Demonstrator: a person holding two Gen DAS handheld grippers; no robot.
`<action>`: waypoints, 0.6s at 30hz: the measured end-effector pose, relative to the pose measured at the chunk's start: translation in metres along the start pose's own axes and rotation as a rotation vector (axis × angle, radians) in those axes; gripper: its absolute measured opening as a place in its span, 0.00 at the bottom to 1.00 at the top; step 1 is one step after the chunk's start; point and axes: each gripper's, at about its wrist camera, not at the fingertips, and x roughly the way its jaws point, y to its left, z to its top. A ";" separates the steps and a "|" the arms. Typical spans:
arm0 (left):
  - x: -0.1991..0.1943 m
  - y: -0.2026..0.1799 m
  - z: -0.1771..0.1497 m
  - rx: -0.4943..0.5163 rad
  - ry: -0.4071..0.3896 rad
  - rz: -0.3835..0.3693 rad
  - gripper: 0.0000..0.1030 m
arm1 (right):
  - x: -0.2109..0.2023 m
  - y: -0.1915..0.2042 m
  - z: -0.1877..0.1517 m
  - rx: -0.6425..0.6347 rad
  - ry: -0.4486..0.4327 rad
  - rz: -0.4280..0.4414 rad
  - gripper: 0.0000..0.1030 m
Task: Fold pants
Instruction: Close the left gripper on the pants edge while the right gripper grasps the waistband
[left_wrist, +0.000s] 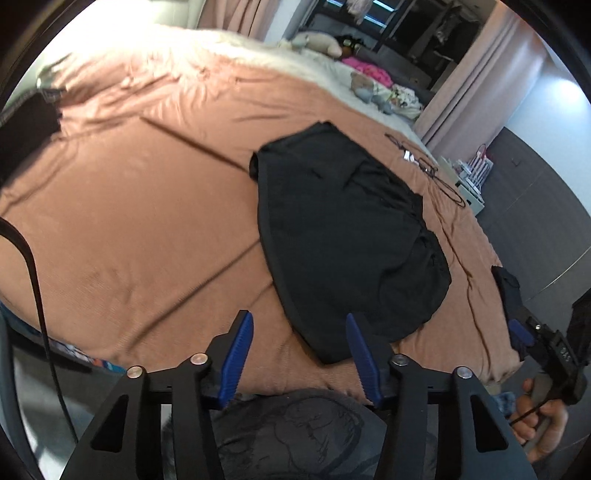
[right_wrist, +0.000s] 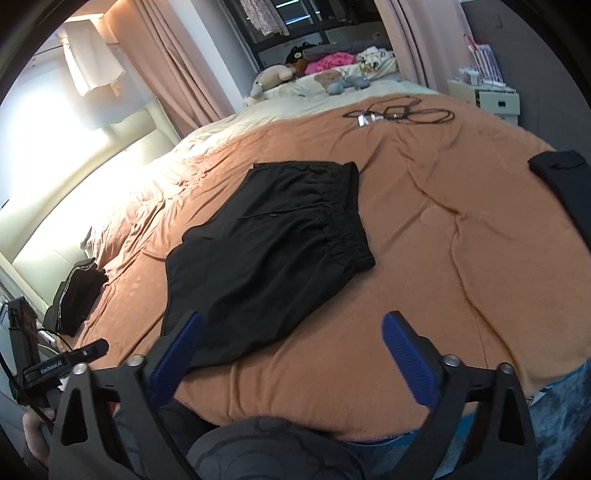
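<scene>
Black pants (left_wrist: 343, 236) lie folded flat on the orange bedspread (left_wrist: 147, 206), waistband toward the far right. In the right wrist view the pants (right_wrist: 273, 254) lie ahead, with the elastic waistband on their right side. My left gripper (left_wrist: 299, 328) is open and empty, held above the bed's near edge just short of the pants' near end. My right gripper (right_wrist: 291, 328) is open and empty, also back from the pants' near edge. The right gripper also shows at the right edge of the left wrist view (left_wrist: 517, 328).
A black folded garment (right_wrist: 75, 295) lies at the bed's left edge. Another dark item (right_wrist: 561, 166) lies at the right edge. Cables (right_wrist: 399, 110) and stuffed toys (right_wrist: 269, 79) sit at the far end. A white drawer unit (right_wrist: 487, 98) stands beside the bed.
</scene>
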 end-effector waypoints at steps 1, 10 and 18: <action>0.005 0.002 0.001 -0.015 0.019 -0.007 0.52 | 0.003 -0.004 0.001 0.005 0.003 0.007 0.91; 0.036 0.007 0.004 -0.100 0.147 -0.049 0.51 | 0.034 -0.029 0.008 0.045 0.060 0.057 0.88; 0.062 0.009 0.002 -0.204 0.259 -0.110 0.44 | 0.060 -0.050 0.010 0.101 0.117 0.122 0.88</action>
